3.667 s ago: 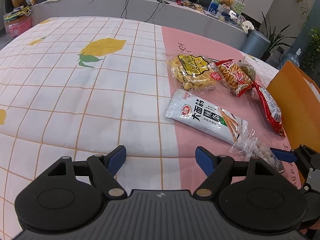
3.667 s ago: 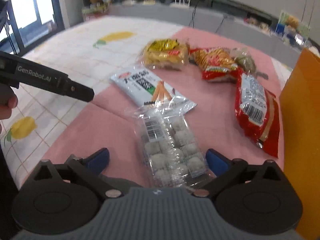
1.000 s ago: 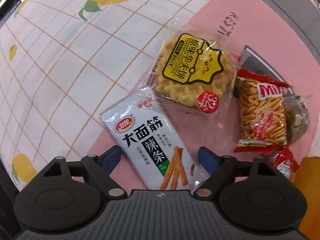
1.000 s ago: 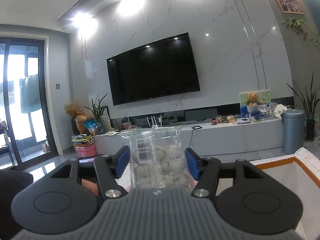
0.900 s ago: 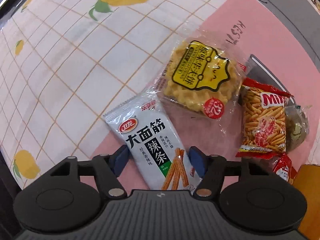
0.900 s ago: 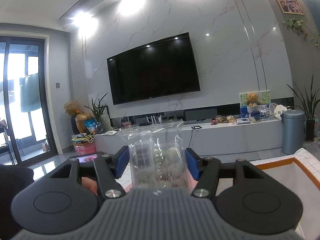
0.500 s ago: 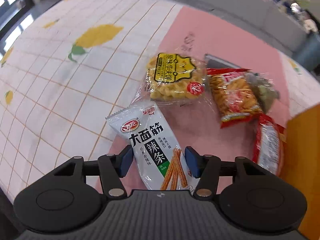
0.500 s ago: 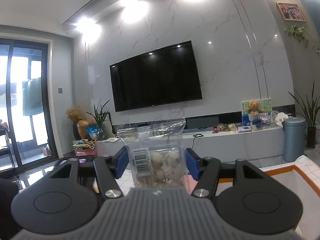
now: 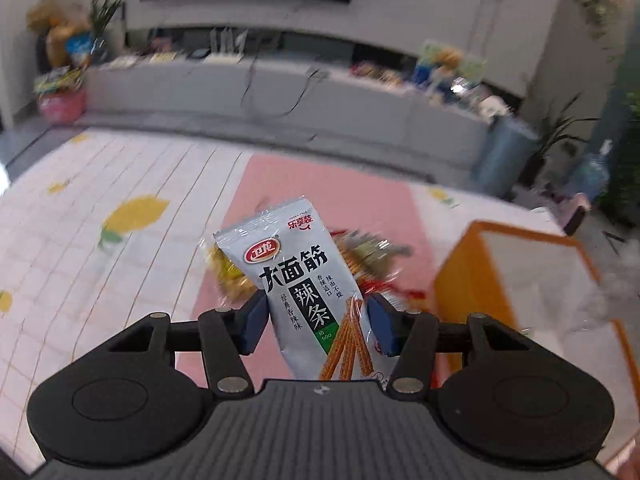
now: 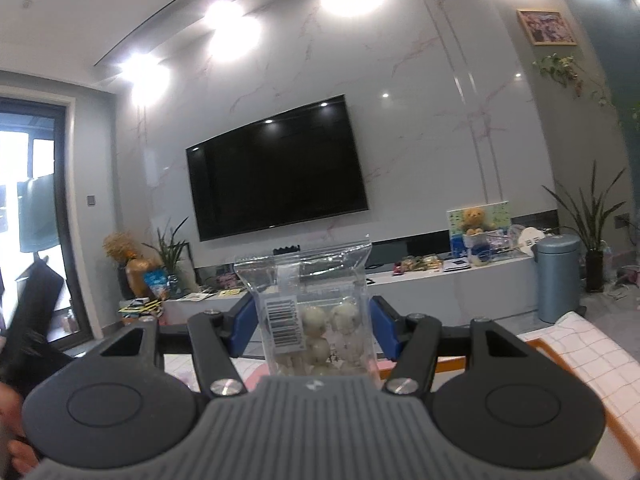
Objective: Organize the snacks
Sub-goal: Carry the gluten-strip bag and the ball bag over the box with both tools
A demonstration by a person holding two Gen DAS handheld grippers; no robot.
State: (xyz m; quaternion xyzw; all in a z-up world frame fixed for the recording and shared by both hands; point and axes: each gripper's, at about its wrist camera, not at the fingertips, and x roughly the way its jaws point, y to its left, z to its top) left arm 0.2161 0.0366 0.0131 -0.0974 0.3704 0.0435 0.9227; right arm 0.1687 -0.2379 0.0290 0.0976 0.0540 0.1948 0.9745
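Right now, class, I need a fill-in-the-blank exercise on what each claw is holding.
1. The left claw is shut on a grey packet of spicy ____.
2. The right claw grips a clear bag of pale ____.
3. The open box to the right has ____ walls.

Missing words: sticks; balls; orange

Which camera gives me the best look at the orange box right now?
The left wrist view. It shows the orange box at right, with its near corner, side wall and pale inside, beyond the spicy strip packet held in the left tool. The right wrist view catches only a strip of its rim.
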